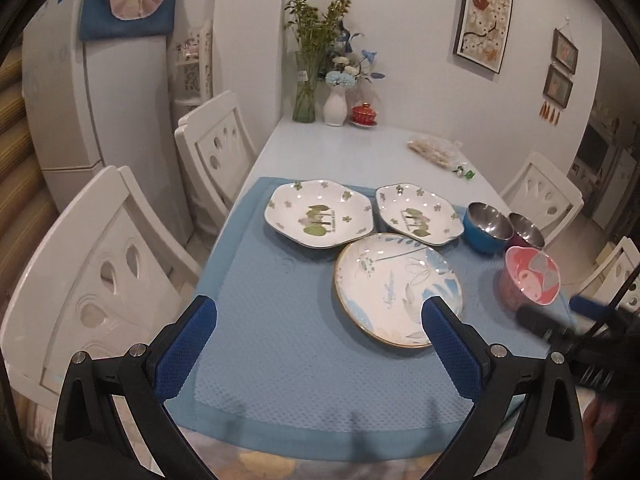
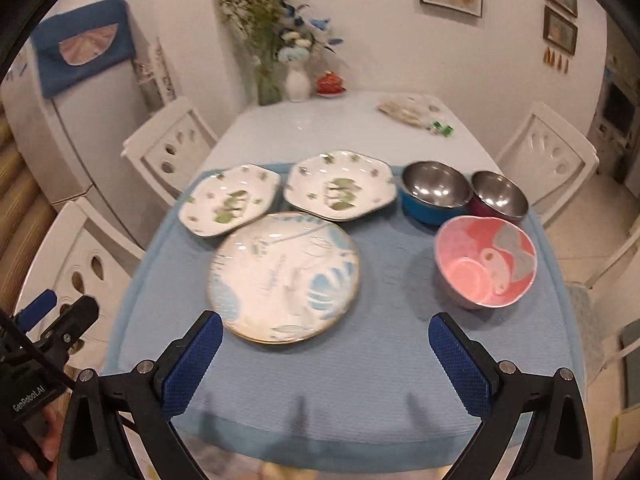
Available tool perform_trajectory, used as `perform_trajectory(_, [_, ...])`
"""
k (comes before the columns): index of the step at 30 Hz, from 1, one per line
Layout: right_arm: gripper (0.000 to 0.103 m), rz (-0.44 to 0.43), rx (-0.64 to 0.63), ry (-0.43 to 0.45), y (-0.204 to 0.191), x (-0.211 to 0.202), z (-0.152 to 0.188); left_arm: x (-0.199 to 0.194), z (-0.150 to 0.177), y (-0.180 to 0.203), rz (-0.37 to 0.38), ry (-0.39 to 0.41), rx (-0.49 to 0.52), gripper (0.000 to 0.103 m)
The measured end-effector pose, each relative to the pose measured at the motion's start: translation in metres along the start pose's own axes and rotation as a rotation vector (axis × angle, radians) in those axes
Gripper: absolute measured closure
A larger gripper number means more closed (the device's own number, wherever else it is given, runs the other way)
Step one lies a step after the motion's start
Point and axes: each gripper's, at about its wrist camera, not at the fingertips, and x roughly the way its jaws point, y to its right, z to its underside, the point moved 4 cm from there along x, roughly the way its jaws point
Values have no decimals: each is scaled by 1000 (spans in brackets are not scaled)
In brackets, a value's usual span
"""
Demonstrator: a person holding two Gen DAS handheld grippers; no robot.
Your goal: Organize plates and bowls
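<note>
A white table [image 1: 352,148] carries a blue mat [image 1: 280,320], and on the mat lie a round blue-leafed plate [image 1: 396,284], two scalloped green-patterned plates [image 1: 318,212] [image 1: 418,214] side by side behind it, a pink bowl [image 2: 486,266] to its right, and a blue steel bowl [image 2: 434,194] touching a maroon steel bowl [image 2: 500,198] at the back right. The left gripper [image 1: 320,340] hovers over the mat's near edge, jaws spread wide and empty. The right gripper [image 2: 326,354] hangs likewise, wide apart, gripping nothing.
</note>
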Motion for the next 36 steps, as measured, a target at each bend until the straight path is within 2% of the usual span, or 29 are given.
perform_trajectory(3, [0, 18, -4, -44, -15, 0, 24, 8, 8, 11, 24, -7, 28, 1])
perform_trajectory(5, [0, 34, -17, -63, -5, 3, 30, 14, 9, 19, 39, -23, 61, 1])
perform_trajectory(10, [0, 69, 3, -39, 5, 0, 27, 17, 6, 21, 76, -2, 61, 1])
perform_trajectory(15, [0, 72, 19, -59, 10, 2, 34, 23, 15, 22, 93, -35, 36, 1])
perform_trajectory(20, [0, 75, 3, -85, 12, 8, 42, 25, 18, 30, 114, -59, 53, 1])
perform_trajectory(26, [1, 81, -1, -100, 12, 11, 42, 25, 20, 30, 123, -76, 53, 1])
perform_trajectory(32, [1, 46, 14, -147, 10, 22, 47, 28, 19, 21, 98, -90, 24, 1])
perform_trajectory(36, [1, 63, -3, -144, 8, 23, 47, 32, 19, 21, 103, -103, 15, 1])
